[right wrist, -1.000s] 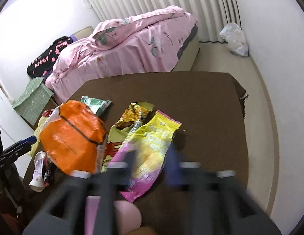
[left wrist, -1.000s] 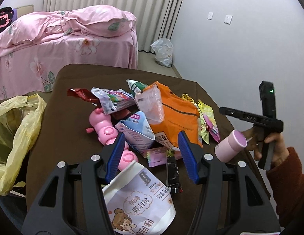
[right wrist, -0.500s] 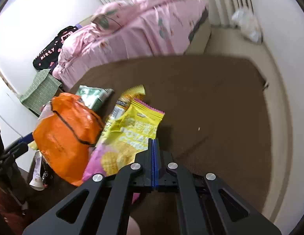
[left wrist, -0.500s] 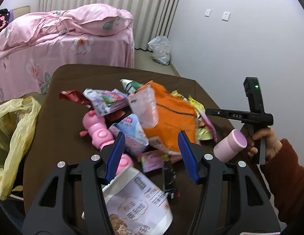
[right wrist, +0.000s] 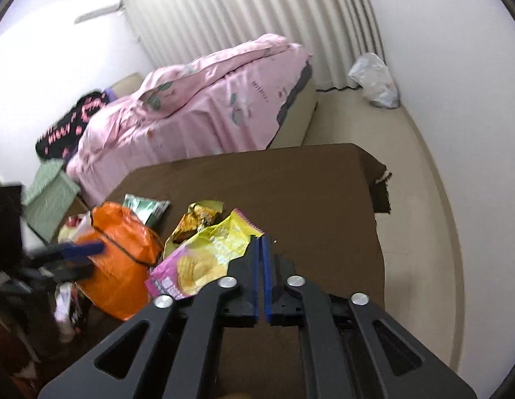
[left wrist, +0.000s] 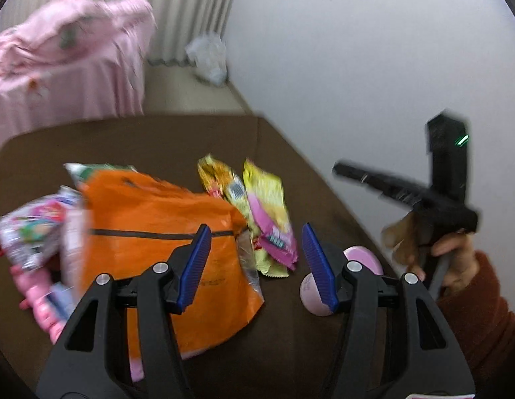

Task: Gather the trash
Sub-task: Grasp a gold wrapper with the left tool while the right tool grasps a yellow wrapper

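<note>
Two grippers worked over a brown table (left wrist: 131, 139) strewn with wrappers.

From the left wrist, the left gripper (left wrist: 256, 259) had swung toward the table's right side within the last second; its jaws stood apart with nothing between them, above the orange bag (left wrist: 164, 232) and the yellow-pink packet (left wrist: 270, 219). A pink cup (left wrist: 363, 259) lay just behind its right finger, near the table's right edge. The yellow sack seen a second earlier at the left edge had slipped out of frame (so the place for the trash was hidden now). The right gripper (left wrist: 344, 168) hung over the right edge in a person's hand (left wrist: 453, 259).

From the right wrist, the right gripper's jaws, pressed together half a second before, were parting again, a narrow gap between them and nothing in it, just beside the packet's corner. That snap seemed to have caught nothing, so the packet still awaited a grip.
</note>
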Motion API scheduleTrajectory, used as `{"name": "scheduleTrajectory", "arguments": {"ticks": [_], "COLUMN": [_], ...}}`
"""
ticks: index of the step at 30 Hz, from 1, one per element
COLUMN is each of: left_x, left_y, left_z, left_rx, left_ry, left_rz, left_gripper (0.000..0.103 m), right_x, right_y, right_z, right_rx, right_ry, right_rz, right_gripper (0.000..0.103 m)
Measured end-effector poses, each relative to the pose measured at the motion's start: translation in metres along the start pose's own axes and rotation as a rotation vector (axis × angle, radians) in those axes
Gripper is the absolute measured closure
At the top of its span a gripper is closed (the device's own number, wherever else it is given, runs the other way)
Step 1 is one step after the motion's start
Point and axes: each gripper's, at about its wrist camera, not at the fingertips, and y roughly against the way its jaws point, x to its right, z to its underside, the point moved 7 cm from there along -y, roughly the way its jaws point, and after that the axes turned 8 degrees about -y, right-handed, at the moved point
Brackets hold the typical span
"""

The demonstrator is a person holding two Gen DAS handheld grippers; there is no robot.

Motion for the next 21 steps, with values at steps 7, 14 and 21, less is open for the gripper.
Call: {"name": "scheduleTrajectory", "arguments": {"ticks": [7, 14, 21], "left_x": [-0.04, -0.059, -0.058], "left_y": [-0.01, -0.008, -0.004], "left_z": [0.005, 0.011, 0.003], "left_rx": [-0.11, -0.137, -0.117], "left_ry": [-0.027, -0.025, 0.012], "left_rz": [-0.204, -0.224, -0.153], "left_gripper": [0.05, 0.05, 0.05], "right_x": [-0.013, -0.025, -0.052], "right_y": [-0.027, -0.097, -0.087], "right_z": [0.006, 0.021, 0.024], "right_rx": [-0.139, -0.314, -0.267], "right_ry": [0.055, 0.095, 0.219], "right_rz": [-0.048, -0.062, -0.083], "right_gripper": [0.047, 0.051, 0.1]}}
